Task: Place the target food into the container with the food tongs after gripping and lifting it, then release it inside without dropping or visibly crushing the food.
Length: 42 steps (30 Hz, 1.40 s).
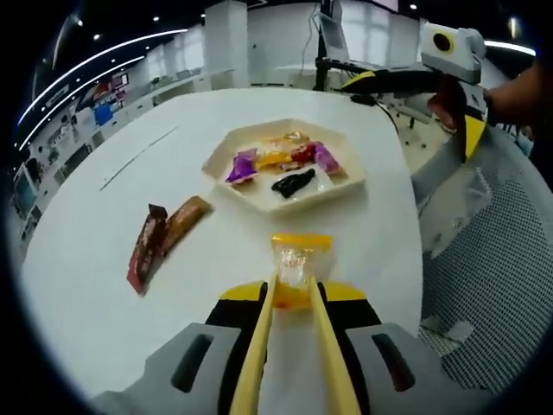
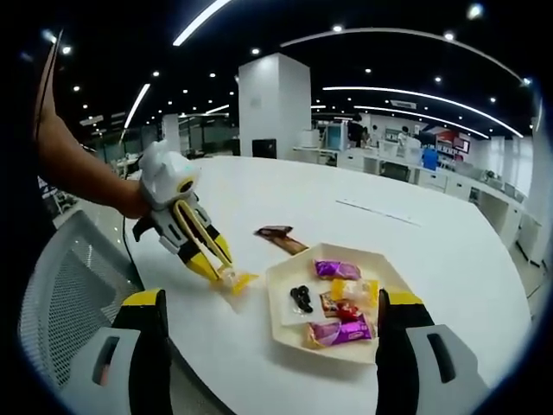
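Note:
My left gripper [image 1: 294, 298] is shut on yellow food tongs [image 1: 259, 346]. The tong tips pinch a yellow-wrapped candy [image 1: 298, 258] low over the white table, just short of the hexagonal white tray [image 1: 346, 186]. In the right gripper view the left gripper [image 2: 200, 246] reaches in from the left, with the candy [image 2: 233, 278] at the tray's [image 2: 281, 324] left edge. The tray holds several wrapped snacks and a dark piece [image 2: 301, 298]. My right gripper [image 2: 274, 298] stands wide open and bare, facing the tray. It also hangs at the upper right [image 1: 419, 112], beside the table.
Two brown and red snack bars [image 1: 164, 233] lie on the round white table [image 1: 104, 285], left of the tongs. A grey mesh chair [image 1: 492, 259] stands by the table's right edge. Desks and a white column [image 2: 272, 108] fill the room behind.

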Each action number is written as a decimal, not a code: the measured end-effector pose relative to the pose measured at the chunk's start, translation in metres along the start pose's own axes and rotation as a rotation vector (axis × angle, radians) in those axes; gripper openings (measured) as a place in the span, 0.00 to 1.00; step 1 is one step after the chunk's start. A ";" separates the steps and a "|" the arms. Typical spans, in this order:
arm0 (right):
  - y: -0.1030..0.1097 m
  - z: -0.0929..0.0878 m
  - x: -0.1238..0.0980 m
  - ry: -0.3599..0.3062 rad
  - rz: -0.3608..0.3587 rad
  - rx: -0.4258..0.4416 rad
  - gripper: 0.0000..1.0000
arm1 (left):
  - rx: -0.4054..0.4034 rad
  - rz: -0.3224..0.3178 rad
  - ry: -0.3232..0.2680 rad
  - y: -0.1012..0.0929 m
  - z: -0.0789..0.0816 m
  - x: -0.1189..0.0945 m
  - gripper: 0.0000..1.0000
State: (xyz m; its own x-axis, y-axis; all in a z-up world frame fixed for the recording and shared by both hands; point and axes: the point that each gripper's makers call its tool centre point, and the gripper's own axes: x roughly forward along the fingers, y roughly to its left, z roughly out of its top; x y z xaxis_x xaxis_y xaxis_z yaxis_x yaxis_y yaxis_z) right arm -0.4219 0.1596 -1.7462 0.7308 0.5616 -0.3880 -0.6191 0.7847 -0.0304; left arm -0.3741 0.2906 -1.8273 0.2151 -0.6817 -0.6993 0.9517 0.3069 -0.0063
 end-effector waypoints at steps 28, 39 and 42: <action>-0.001 -0.004 0.000 0.019 -0.001 0.010 1.00 | 0.020 -0.072 -0.023 0.040 0.037 -0.060 0.20; -0.002 -0.005 -0.001 0.024 -0.010 0.016 1.00 | 0.033 -0.072 0.012 0.057 0.041 -0.070 0.20; -0.003 -0.006 0.000 0.031 -0.012 0.024 1.00 | 0.031 -0.069 0.004 0.061 0.046 -0.071 0.19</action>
State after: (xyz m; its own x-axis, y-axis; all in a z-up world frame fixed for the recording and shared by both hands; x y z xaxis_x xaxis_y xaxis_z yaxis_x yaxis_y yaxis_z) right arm -0.4221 0.1555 -1.7514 0.7284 0.5442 -0.4162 -0.6034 0.7973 -0.0135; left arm -0.3209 0.3274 -1.7448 0.1477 -0.6977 -0.7010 0.9706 0.2385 -0.0328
